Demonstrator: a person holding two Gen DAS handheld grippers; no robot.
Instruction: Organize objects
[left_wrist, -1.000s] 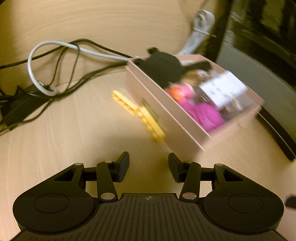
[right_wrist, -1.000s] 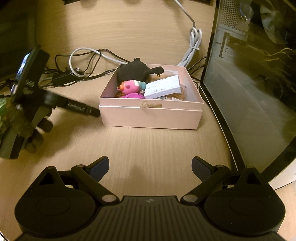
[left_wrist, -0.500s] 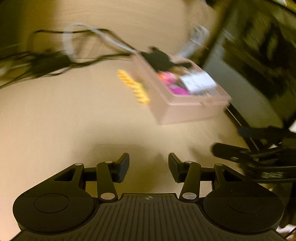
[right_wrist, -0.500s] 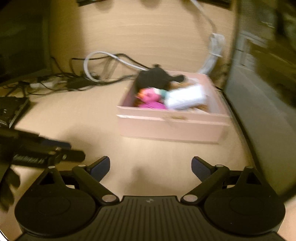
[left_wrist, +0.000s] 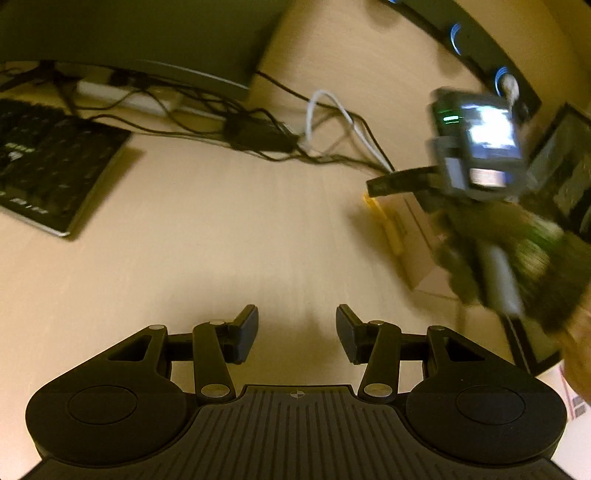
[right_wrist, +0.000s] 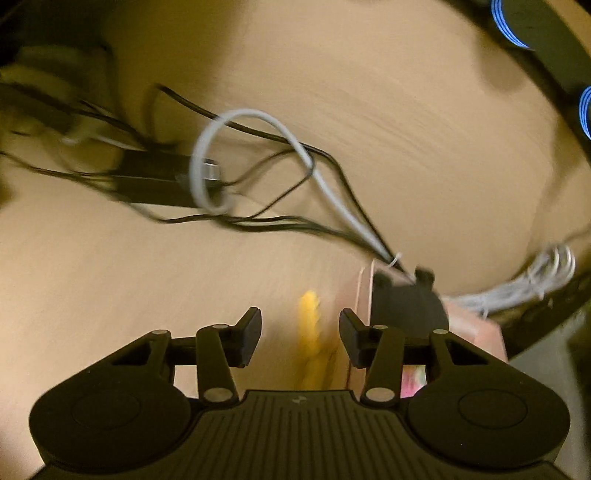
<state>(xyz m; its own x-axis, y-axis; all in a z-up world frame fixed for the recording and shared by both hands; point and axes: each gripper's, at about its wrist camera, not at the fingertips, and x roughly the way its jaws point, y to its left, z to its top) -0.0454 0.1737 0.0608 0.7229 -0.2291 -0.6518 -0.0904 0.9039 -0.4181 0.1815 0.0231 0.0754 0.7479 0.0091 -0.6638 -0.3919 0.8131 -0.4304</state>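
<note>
A yellow strip-shaped piece (right_wrist: 310, 339) lies on the wooden desk beside the left wall of the pink box (right_wrist: 364, 291). A black soft toy (right_wrist: 406, 306) sits in the box. My right gripper (right_wrist: 300, 338) is open and empty, hovering with the yellow piece showing between its fingers. In the left wrist view the yellow piece (left_wrist: 388, 225) and the box (left_wrist: 417, 236) lie at the right, partly hidden by the right gripper's body (left_wrist: 476, 158). My left gripper (left_wrist: 297, 334) is open and empty over bare desk.
A tangle of black and grey cables (right_wrist: 258, 177) and a black adapter (right_wrist: 155, 177) lie behind the box. A keyboard (left_wrist: 51, 166) and a monitor base (left_wrist: 147, 37) are at the left. A bundled white cable (right_wrist: 535, 277) is at the right.
My right gripper has moved left and forward to above the yellow piece and narrowed its opening. My left gripper has pulled back and swung left, away from the box.
</note>
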